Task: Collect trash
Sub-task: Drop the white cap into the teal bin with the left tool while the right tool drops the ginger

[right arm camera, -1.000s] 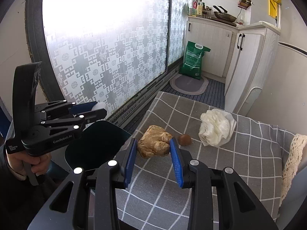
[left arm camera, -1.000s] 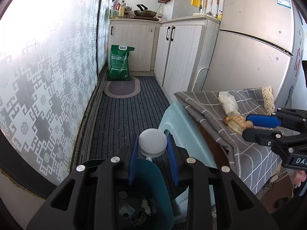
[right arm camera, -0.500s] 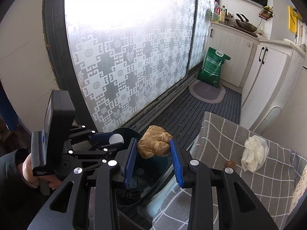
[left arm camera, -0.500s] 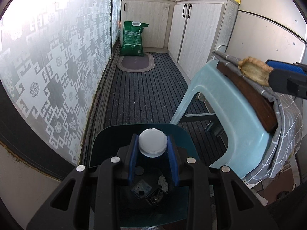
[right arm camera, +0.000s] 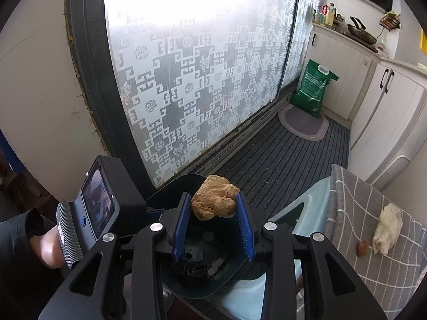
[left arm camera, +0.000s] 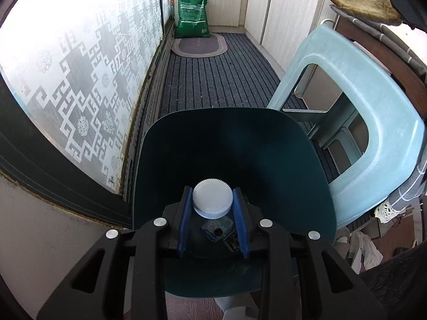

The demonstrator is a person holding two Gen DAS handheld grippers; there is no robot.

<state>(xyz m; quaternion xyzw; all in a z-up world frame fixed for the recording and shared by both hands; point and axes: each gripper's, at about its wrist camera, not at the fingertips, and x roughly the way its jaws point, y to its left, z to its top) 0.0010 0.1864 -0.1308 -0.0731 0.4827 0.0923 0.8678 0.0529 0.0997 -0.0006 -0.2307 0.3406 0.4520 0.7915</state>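
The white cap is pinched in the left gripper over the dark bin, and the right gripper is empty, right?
Not quite. The white cap is in the left gripper over the dark bin, but the right gripper holds a brown lump, as the right wrist view shows.

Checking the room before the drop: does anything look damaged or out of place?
Mostly tidy. The window frame's lower edge looks chipped and rust-stained, and crumpled white bags lie on the floor beside the stool.
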